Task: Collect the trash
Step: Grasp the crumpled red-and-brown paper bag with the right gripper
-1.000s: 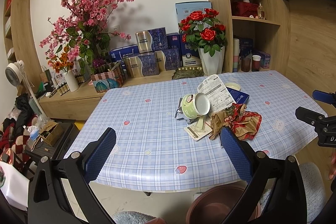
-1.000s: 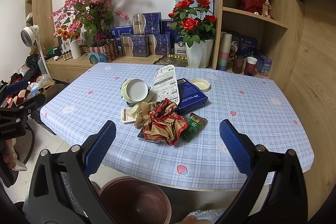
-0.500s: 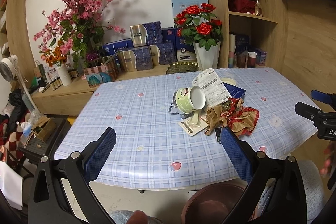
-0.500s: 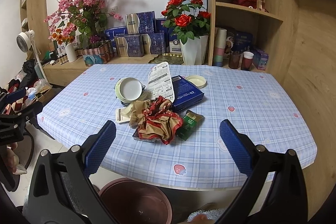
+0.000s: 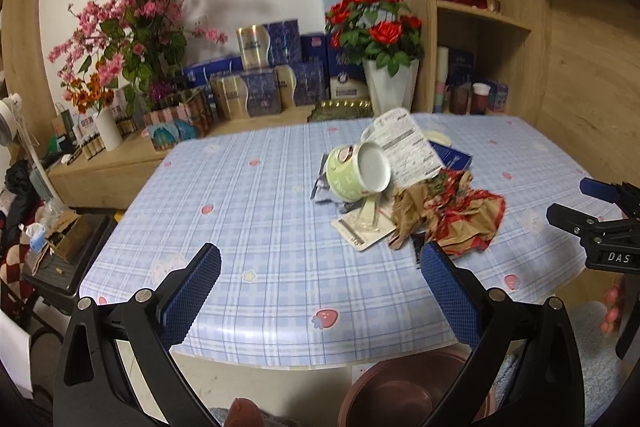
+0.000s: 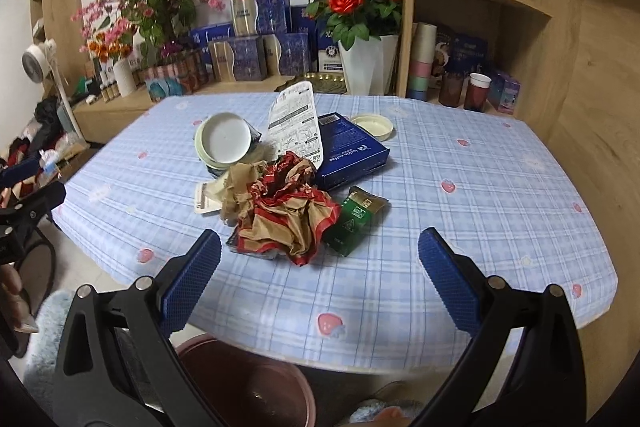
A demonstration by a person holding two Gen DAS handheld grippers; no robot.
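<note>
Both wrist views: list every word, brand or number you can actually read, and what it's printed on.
"DAS": on the body of the right gripper, seen from the left wrist.
"luckin coffee": on the side of the blue box; small, likely reading.
White printed package: text too small to read.
Green packet: a logo shows, wording too blurred to read.
Blue gift boxes on the sideboard: unreadable.

free: tablecloth (image 6: 460, 227) right of pile | blocked: trash pile (image 6: 288, 179) centre; rose vase (image 6: 366, 67) behind
</note>
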